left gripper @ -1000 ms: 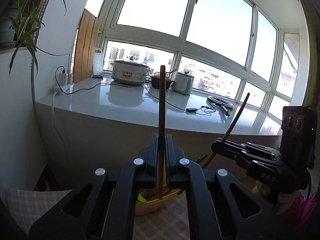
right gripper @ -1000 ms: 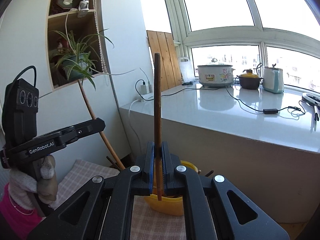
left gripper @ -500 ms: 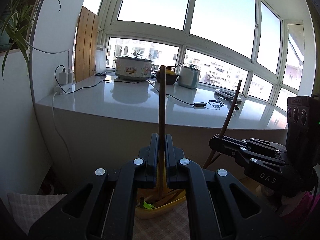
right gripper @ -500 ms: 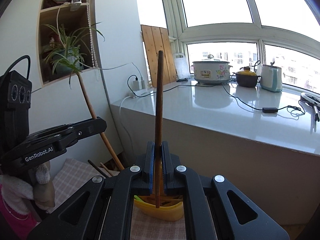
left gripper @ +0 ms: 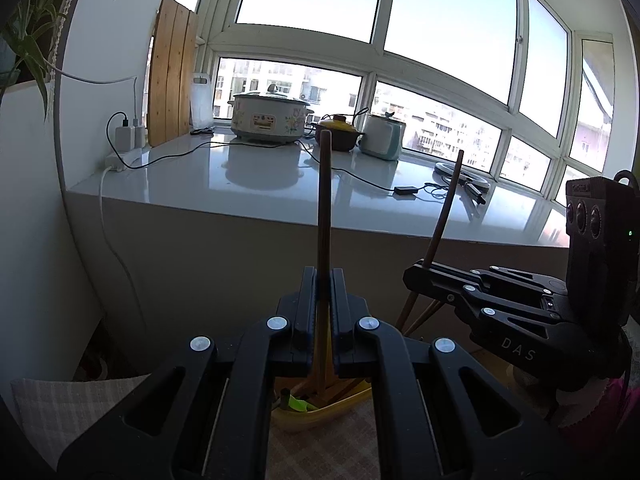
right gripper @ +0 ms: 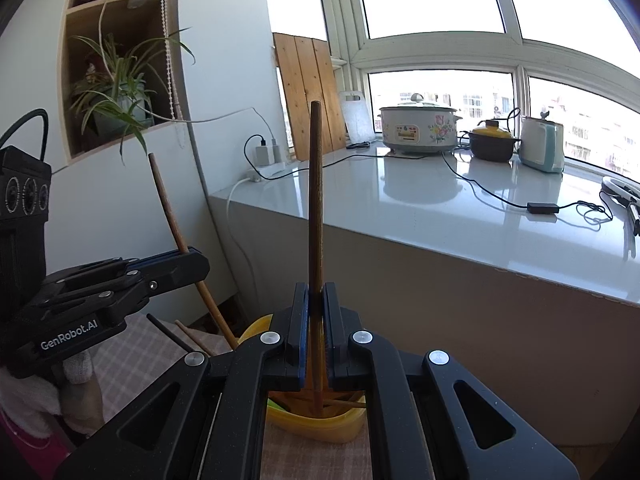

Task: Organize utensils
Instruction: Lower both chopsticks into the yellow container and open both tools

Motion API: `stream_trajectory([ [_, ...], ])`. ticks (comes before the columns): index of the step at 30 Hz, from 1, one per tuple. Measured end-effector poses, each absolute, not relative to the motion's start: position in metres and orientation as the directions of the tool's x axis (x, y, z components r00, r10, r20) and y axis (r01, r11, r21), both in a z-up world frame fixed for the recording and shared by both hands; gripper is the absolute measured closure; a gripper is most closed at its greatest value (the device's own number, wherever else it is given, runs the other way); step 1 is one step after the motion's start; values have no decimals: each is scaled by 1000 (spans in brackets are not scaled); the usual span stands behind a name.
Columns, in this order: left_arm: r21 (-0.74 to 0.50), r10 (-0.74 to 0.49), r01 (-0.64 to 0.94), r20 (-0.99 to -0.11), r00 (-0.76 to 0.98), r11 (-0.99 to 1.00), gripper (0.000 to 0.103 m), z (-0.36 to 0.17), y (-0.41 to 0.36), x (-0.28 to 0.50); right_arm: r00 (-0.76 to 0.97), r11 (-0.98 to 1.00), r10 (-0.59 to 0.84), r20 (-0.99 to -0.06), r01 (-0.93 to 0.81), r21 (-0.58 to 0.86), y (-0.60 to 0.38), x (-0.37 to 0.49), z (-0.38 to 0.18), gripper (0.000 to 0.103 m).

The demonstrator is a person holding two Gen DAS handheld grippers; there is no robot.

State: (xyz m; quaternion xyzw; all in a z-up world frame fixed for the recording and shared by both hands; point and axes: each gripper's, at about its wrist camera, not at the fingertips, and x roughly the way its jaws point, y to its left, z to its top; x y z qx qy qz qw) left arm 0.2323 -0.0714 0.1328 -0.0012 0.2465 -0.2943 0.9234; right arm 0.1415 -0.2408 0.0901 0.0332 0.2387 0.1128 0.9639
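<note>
Left wrist view is showing a brown chopstick (left gripper: 323,208) standing nearly upright, clamped between the closed jaws of the left gripper (left gripper: 323,300), its lower end hanging over the yellow holder (left gripper: 320,412) that is sitting on a checked cloth (left gripper: 60,404); right beside it the right gripper (left gripper: 416,276) is pinching a second chopstick (left gripper: 444,212) that is leaning toward the window. From the right wrist view the same pairing is repeating: the right gripper (right gripper: 315,308) is clenching its chopstick (right gripper: 315,200) upright with the tip reaching down into the yellow holder (right gripper: 320,424), while the left gripper (right gripper: 188,264) is gripping the slanted chopstick (right gripper: 168,208) just to the side, above the cloth (right gripper: 132,344). Several wooden sticks are already lying inside the holder, along with something small and green that I cannot identify, and at least one dark stick (right gripper: 168,334) is resting on the cloth near the rim. Judging from this, the sorting looks partly done: some utensils are in, two are being held right above or at the holder and seemingly about to be dropped in, and a few loose ones are waiting. Behind everything, a white counter (right gripper: 440,208) is carrying a cooker (right gripper: 418,124), a pot and a kettle under the window
</note>
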Motion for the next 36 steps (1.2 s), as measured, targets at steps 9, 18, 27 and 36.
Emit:
stream_trajectory([
  [9, -161, -547, 540, -460, 700, 826, 99, 126, -70, 232, 838, 975, 221, -498, -193, 109, -239, 150, 79, 98],
  [18, -169, -548, 536, -452, 704, 827, 99, 128, -68, 228, 838, 977, 212, -503, -188, 100, -241, 149, 78, 98],
  [27, -189, -559, 533, -421, 715, 825, 99, 136, -53, 212, 844, 977, 214, -491, -191, 97, -240, 136, 81, 98],
  [36, -187, -565, 538, -391, 727, 822, 99, 141, -40, 182, 858, 977, 213, -468, -192, 92, -237, 117, 87, 98],
])
